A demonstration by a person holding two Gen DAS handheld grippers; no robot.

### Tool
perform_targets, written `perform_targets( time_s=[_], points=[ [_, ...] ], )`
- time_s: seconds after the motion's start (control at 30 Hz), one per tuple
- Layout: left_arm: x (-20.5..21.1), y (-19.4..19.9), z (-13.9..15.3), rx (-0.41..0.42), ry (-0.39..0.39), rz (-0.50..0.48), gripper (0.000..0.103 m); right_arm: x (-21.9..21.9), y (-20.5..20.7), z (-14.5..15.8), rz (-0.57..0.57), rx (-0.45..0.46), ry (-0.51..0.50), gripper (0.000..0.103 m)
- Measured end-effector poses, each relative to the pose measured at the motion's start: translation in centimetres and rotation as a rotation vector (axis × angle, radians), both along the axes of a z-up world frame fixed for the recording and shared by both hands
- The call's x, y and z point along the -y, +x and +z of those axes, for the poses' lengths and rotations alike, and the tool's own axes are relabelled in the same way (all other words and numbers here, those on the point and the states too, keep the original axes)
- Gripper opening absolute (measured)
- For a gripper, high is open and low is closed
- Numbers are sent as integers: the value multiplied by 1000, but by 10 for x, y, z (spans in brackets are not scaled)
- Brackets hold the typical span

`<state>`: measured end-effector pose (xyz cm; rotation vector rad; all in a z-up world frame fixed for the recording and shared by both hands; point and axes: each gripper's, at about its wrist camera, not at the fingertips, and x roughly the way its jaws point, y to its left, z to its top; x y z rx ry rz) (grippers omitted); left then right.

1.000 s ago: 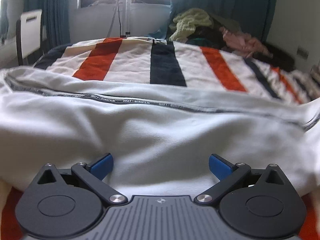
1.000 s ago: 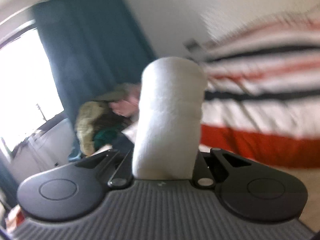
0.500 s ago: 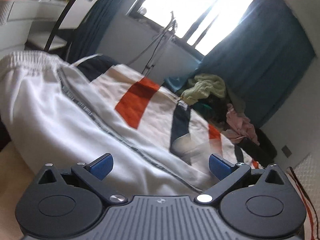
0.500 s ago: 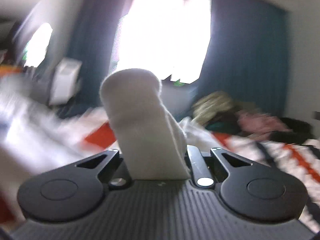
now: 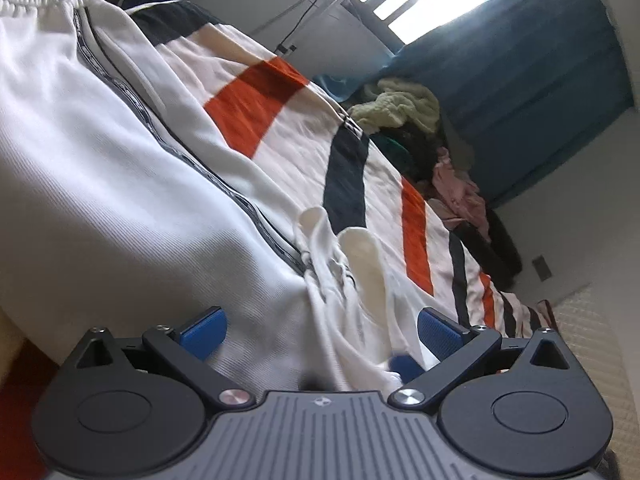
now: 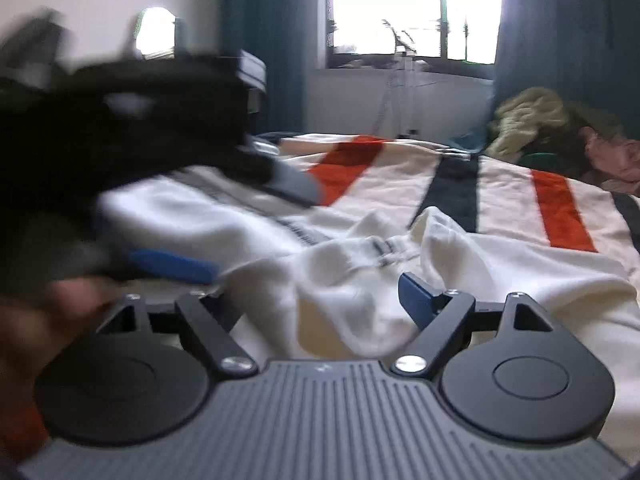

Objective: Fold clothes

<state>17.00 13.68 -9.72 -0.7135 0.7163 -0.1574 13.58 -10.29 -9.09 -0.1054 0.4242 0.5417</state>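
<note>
White track pants [image 5: 120, 184] on striped bed [image 5: 256, 108], long axis running away up-left from left claw [image 5: 320, 332], spread wide. Bunched leg end [image 6: 352, 280] just ahead of right claw [image 6: 316, 296], also spread, nearer.

Striped bed [image 5: 256, 100] w/ white garment [image 5: 120, 184], clothes pile [image 5: 404, 108].
</note>
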Motion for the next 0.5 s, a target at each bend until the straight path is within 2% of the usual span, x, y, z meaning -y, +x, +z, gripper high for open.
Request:
perform_targets(
  time_s=[0.07,0.2,0.27,0.33,0.4,0.47,0.5],
  points=[
    [6,-4,-4,5,11,1,99,3,-22,7,7,1,-15,82],
    [18,-9,-11,-3,46,-16,92,47,-53,25,-99,-63,66,82],
    [24,-11,-15,-7,64,-25,80,74,-58,29,-193,-86,98,82],
    [30,-14,-18,-11,81,-33,62,99,-61,31,-283,-97,132,82],
    [36,-17,-21,-10,101,-38,57,122,-60,30,-369,-104,167,82],
    [39,-21,-20,-1,132,-26,41,140,-47,21,-422,-137,218,76],
    [40,-23,-19,2,148,-18,27,149,-41,17,-448,-155,243,70]
  ],
)
